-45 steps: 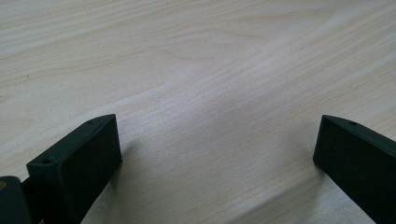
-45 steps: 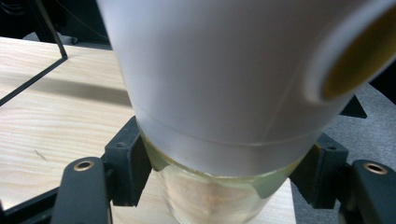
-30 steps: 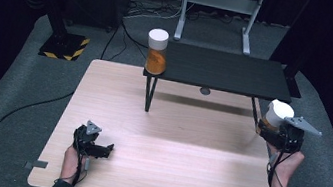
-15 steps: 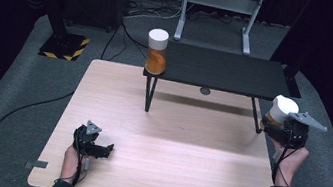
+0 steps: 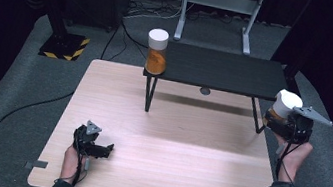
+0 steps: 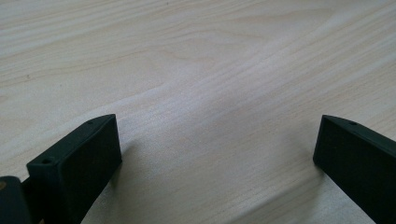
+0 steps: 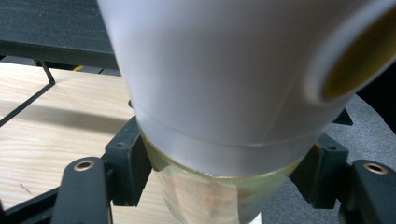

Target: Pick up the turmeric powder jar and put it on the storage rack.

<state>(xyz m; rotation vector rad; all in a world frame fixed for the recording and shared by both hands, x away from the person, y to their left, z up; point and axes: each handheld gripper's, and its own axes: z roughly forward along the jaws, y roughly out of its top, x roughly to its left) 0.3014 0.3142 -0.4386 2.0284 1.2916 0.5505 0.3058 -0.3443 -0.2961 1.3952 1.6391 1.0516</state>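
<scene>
Wooden and pale, the desk (image 5: 169,160) fills the middle of the high view. Down in the lower left of that view, a hand holds the left gripper (image 5: 104,148) low over the wood, near the front edge. In the left gripper view its two black jaws stand wide apart, with bare wood grain between them.

Over at the right edge of the high view, about halfway up, the other hand holds the right gripper (image 5: 277,117) just past the side of the desk. Its jaws are clamped on a jar with a white lid (image 5: 285,105). In the right gripper view the jar (image 7: 219,186) is very close: the black jaws squeeze the clear glass on both sides, and the big white lid is above them. Something tan is inside the glass.

Farther back, a low black shelf (image 5: 223,71) stands on thin legs at the far edge of the desk. On its left end, in the upper middle of the high view, a second jar (image 5: 156,51) stands upright, with a white lid and orange stuff inside. It is well apart from both grippers.
</scene>
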